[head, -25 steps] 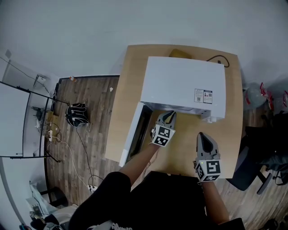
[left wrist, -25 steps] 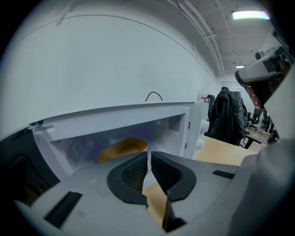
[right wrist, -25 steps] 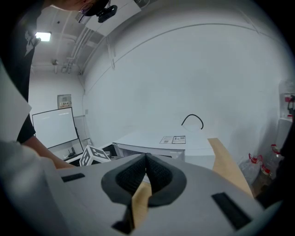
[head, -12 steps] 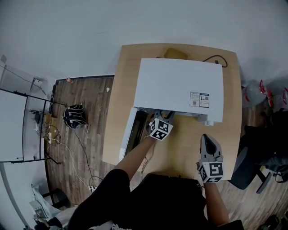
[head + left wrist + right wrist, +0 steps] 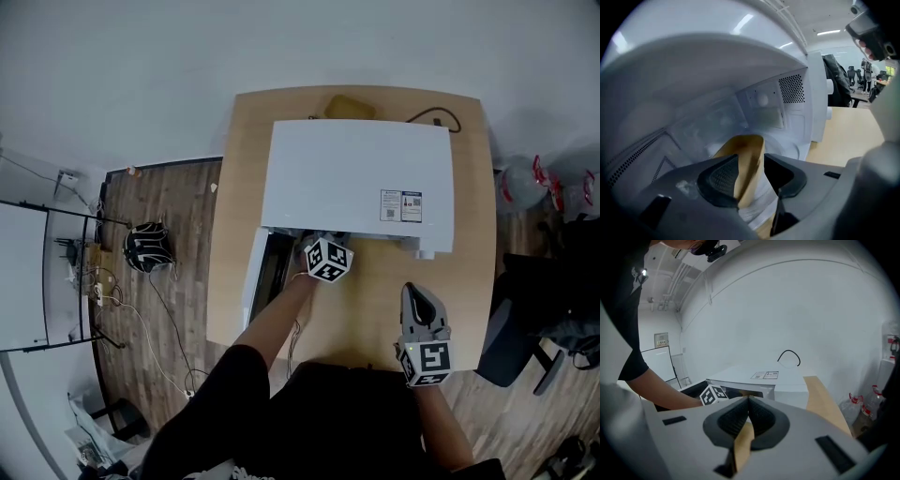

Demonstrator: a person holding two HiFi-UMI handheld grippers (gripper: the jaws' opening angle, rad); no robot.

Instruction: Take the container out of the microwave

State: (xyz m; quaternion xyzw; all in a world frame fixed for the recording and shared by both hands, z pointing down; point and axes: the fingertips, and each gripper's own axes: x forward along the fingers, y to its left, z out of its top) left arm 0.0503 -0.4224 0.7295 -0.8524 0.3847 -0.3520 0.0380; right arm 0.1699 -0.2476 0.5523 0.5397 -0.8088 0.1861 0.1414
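The left tongs have pushed into the open microwave and their jaws have just spread wide, so the grab is lined up but not made. The brown container sits inside, between those jaws, unpinched. The right tongs hang clenched and empty over the worktop.

Pale wooden table against a white wall; dark plank floor (black office chair at right).
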